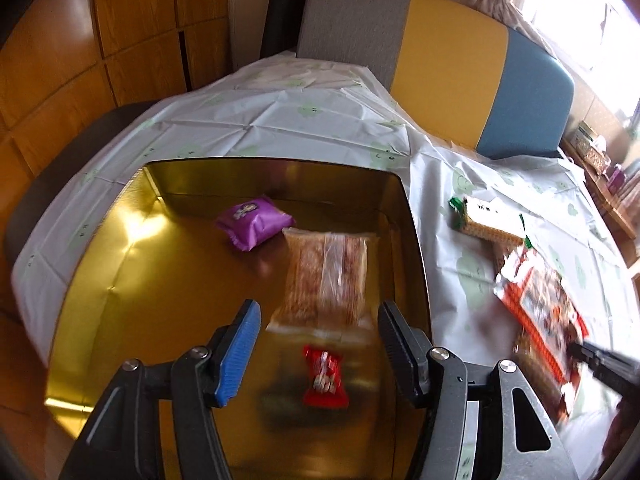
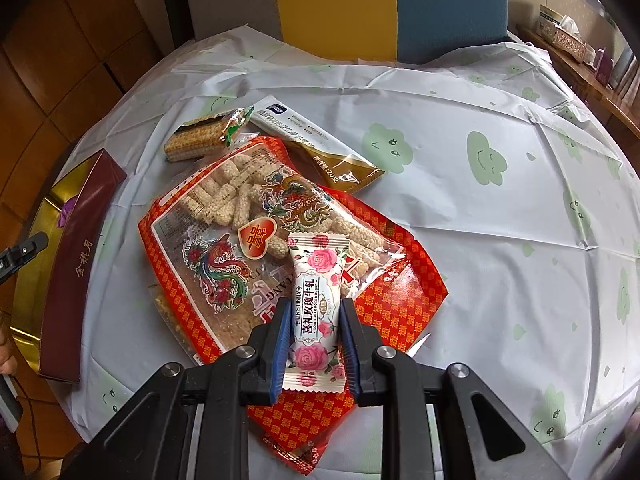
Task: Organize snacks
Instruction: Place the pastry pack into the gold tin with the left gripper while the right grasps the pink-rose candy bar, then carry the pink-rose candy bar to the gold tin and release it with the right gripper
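Observation:
My left gripper [image 1: 316,316] is open above the gold box [image 1: 120,280]. In the box lie a purple packet [image 1: 254,220], a clear bag of brown snack [image 1: 326,276] and a small red candy [image 1: 325,378], which sits below and between the fingers. My right gripper [image 2: 314,322] is shut on a white rose nougat packet [image 2: 316,308], above a big red bag of rice sticks [image 2: 248,232]. Behind that bag lie a wafer packet [image 2: 204,136] and a white-and-gold sachet [image 2: 316,148]. The right gripper's tip [image 1: 592,356] shows in the left wrist view over the red bag [image 1: 540,304].
The table has a white cloth with green cloud faces [image 2: 480,160]. The box's maroon side [image 2: 76,264] stands at the left of the right wrist view. A grey, yellow and blue chair back [image 1: 432,56] is behind the table. A wooden cabinet [image 1: 120,40] is on the left.

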The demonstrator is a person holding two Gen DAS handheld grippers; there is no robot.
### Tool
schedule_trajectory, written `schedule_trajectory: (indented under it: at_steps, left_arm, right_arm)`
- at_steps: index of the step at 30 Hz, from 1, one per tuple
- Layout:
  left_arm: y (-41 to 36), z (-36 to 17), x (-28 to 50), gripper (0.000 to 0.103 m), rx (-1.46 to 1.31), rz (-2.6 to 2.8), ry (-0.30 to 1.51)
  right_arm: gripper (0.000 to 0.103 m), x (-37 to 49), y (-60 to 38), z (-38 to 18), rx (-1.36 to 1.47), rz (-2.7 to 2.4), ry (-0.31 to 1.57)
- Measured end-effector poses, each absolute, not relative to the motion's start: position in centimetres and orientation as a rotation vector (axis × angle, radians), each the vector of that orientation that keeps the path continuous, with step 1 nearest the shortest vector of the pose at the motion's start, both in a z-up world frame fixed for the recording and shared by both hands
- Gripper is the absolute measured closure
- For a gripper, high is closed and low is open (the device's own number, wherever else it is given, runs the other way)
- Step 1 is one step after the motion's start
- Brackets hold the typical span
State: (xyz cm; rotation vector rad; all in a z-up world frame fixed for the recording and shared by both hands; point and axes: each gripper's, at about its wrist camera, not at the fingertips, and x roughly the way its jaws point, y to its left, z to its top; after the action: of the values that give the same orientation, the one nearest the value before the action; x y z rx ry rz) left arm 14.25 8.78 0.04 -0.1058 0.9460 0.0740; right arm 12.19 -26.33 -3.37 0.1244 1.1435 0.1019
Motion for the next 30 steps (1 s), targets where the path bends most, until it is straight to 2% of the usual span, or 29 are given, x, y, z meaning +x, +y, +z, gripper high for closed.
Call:
schedule_trajectory:
  at_steps: [6,10,30]
  left_arm:
    - [8.2,0.2,10.6,0.041,-0.059,0.066,0.939]
    - [8.2,0.2,8.6,0.038,-0.066,0.07,0.934]
    - [12.0,-0.9,5.0,0.037,-0.116,0.148,0.938]
  right_arm:
    - [0.079,12.1,-26.2,-3.3,0.115,0.103,1.142]
    - [0.079,12.0,-26.2,-3.3,0.108,0.103,1.14]
    - [0.08,10.4,-23.0,-1.9,0.057,0.249,1.1]
